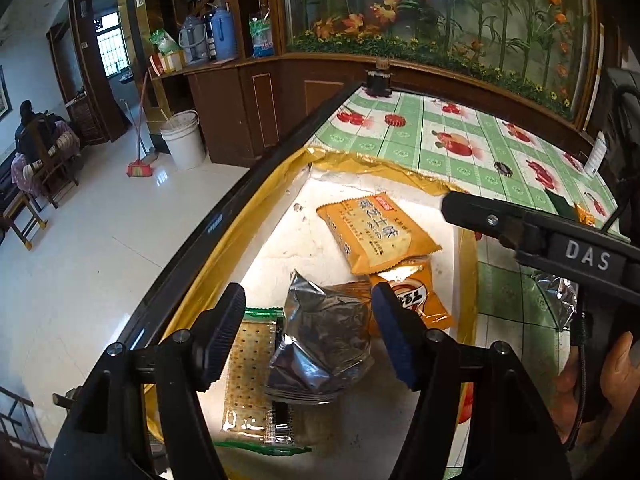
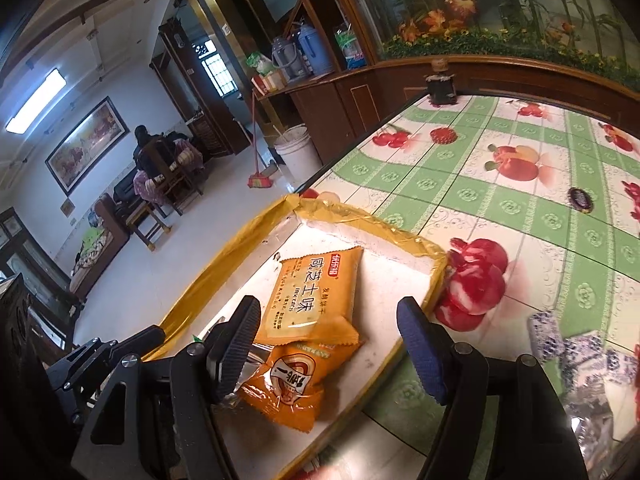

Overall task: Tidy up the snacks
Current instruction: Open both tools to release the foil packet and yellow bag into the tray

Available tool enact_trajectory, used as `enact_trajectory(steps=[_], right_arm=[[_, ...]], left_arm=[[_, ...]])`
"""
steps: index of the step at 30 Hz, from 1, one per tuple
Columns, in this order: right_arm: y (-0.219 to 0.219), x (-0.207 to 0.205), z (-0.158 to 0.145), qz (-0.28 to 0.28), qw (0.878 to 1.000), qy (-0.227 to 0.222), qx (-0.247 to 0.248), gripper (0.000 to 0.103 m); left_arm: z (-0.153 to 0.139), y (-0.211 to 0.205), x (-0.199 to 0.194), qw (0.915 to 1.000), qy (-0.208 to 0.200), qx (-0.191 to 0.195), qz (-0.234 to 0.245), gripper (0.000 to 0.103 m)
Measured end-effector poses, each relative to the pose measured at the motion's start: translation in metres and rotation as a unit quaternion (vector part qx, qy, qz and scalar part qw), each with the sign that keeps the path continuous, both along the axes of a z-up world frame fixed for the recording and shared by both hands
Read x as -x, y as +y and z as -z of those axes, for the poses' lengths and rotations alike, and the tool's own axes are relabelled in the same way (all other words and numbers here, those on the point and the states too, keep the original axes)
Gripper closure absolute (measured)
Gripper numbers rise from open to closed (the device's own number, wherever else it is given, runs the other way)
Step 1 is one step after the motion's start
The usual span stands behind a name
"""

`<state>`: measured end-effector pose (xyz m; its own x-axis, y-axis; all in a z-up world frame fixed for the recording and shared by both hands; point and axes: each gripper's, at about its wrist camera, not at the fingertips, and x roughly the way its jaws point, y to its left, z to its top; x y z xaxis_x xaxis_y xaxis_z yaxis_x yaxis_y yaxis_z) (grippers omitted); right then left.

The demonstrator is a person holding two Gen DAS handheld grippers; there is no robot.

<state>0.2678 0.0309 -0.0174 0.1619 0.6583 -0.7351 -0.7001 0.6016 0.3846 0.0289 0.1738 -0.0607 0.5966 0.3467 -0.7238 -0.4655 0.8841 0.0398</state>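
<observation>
Snacks lie in a shallow white tray [image 1: 384,184] with gold-taped walls, set at the table's [image 2: 520,216] left edge. A silver foil packet [image 1: 324,344] sits between the left gripper's [image 1: 308,336] spread fingers; whether the pads press it I cannot tell. Beside it lie a clear cracker pack [image 1: 252,376] and two orange packets [image 2: 312,300], [image 2: 288,388]. The right gripper [image 2: 328,348] hangs over these with jaws apart, clamping nothing. Blue-and-white wrapped sweets [image 2: 576,352] rest on the fruit-patterned cloth outside the tray.
</observation>
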Motion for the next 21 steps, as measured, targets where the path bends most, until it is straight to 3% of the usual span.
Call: enact_trajectory(steps=[11,21], right_arm=[[-0.06,0.016,-0.041,0.04,0.999,-0.027,-0.024,0.03],[-0.108,0.026,-0.057,0.076,0.996,-0.039,-0.027,0.027]], left_arm=[[-0.033,-0.02,0.017,0.9989,-0.042,-0.02,0.006,0.028],[-0.044,-0.039,0.021,0.9981,-0.052,-0.031,0.015,0.024]])
